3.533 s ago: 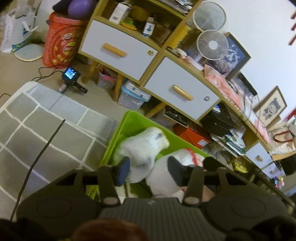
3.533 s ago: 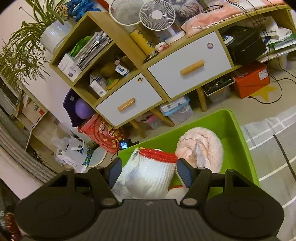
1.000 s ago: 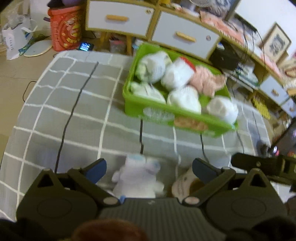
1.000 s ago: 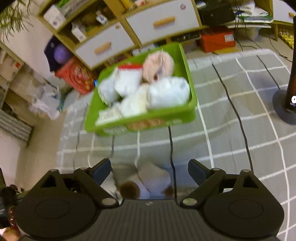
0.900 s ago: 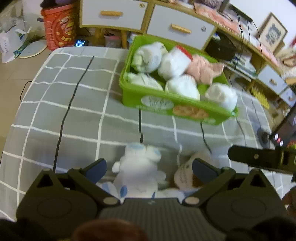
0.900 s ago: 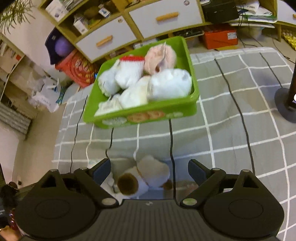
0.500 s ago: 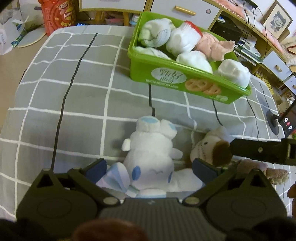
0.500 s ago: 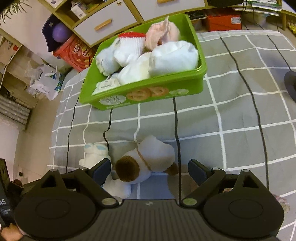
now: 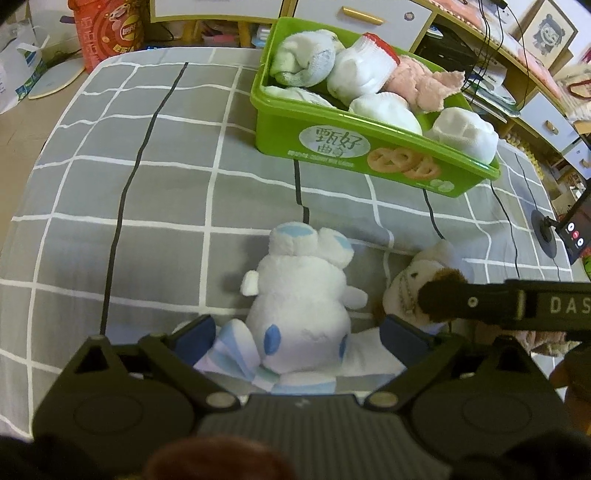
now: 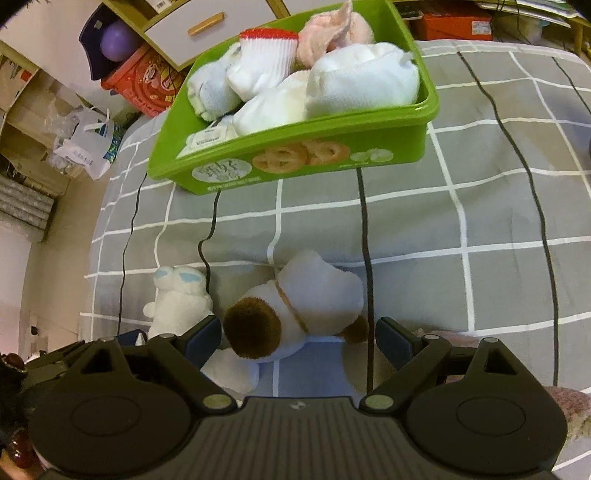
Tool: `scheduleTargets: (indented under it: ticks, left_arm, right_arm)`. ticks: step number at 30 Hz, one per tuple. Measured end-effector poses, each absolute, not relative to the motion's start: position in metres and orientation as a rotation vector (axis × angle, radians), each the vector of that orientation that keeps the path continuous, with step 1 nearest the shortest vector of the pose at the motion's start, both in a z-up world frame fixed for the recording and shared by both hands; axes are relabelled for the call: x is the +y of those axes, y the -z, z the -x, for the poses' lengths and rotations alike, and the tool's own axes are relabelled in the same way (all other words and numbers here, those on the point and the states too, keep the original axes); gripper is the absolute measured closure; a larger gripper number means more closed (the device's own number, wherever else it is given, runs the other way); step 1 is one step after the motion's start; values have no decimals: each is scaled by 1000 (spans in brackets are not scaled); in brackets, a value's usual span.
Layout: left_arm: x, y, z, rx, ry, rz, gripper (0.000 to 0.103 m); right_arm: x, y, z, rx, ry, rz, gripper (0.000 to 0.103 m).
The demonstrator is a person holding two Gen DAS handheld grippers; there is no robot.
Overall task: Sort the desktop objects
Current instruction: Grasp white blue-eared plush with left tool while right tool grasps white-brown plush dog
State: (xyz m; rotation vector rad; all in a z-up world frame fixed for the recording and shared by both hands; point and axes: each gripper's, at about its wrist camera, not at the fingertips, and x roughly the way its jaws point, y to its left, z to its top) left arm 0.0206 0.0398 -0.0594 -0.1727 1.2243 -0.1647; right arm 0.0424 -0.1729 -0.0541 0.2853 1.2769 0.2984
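Observation:
A white plush with blue ears (image 9: 301, 295) lies on the grey checked cloth, between the wide-open fingers of my left gripper (image 9: 301, 332). A white plush dog with a brown ear (image 10: 295, 310) lies between the wide-open fingers of my right gripper (image 10: 299, 339). Neither gripper is closed on its toy. The white plush also shows in the right wrist view (image 10: 177, 299), and the dog in the left wrist view (image 9: 417, 280), partly behind the right gripper's finger. A green box (image 9: 354, 147) full of rolled socks stands farther back.
The cloth-covered table (image 9: 129, 192) ends at left over the floor. A phone on a stand (image 9: 570, 232) is at the right edge. Cabinets with drawers (image 9: 354, 14) and a red tub (image 9: 110, 26) stand behind. A pinkish plush (image 10: 569, 406) lies at the right.
Both grippers have pulled back from the green box and come down low over the cloth. The two plush toys now lie between their open fingers.

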Motion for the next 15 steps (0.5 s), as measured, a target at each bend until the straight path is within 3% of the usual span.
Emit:
scheduleTargets:
  ticks: [8, 11, 15]
  left_arm:
    - [37, 64, -19, 1229, 168, 143, 13]
    - [37, 64, -19, 1228, 168, 136, 23]
    - [38, 64, -20, 1227, 166, 127, 33]
  right_arm:
    - [-166, 63, -44, 1287, -293, -253, 12]
    - [-166, 64, -45, 1281, -291, -250, 13]
    - [-165, 63, -46, 1274, -313, -270, 22]
